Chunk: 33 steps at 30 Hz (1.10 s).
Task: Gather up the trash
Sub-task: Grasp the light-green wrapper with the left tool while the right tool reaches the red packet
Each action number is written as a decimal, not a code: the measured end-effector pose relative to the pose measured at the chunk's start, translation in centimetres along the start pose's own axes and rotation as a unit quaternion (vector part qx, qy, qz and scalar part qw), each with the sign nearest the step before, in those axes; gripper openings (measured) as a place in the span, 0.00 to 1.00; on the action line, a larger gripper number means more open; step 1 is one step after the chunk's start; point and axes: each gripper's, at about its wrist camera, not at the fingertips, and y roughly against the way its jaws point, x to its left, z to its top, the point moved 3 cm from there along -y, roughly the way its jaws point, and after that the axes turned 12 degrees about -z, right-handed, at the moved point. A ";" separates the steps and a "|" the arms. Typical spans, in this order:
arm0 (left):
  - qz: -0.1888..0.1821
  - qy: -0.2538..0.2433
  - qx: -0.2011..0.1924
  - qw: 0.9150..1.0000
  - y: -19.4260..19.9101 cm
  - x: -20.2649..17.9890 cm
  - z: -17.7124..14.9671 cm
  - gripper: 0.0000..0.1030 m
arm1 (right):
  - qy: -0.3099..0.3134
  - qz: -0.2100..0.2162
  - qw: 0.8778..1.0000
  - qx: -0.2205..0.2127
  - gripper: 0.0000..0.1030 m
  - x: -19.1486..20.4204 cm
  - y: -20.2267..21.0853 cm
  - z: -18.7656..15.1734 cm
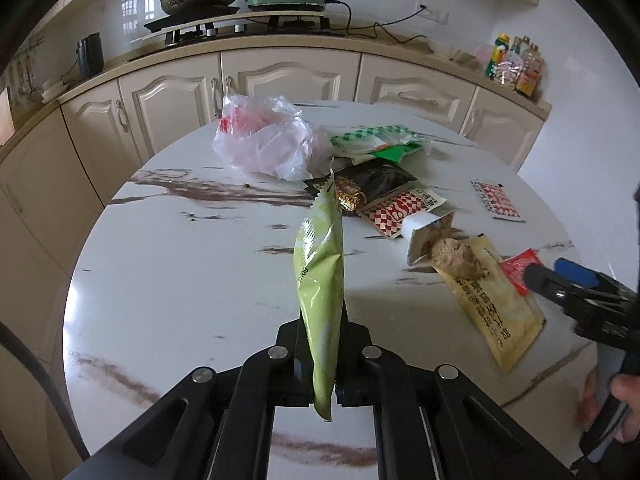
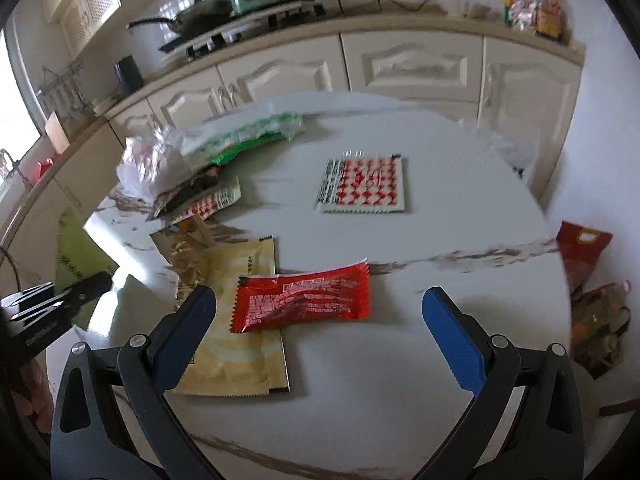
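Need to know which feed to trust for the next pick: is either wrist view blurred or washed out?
Left wrist view: sharp; the green packet in the left tool and the table read clearly, with fisheye bending at the edges. Right wrist view: motion-smeared, especially the table's far rim, though the red packet between the right tool's open fingers stays legible.

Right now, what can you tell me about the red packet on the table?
The red packet is a shiny, crinkly wrapper with zigzag ends and small white print on top. It looks sealed and a bit puffy. It lies flat on the white marbled table, its left part resting on a beige wrapper. The right gripper hangs open around it, not touching.
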 end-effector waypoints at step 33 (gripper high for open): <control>-0.026 0.011 -0.010 1.000 5.4 -0.3 -2.6 0.04 | -0.055 -0.079 0.995 0.012 0.49 -0.9 0.9 -0.1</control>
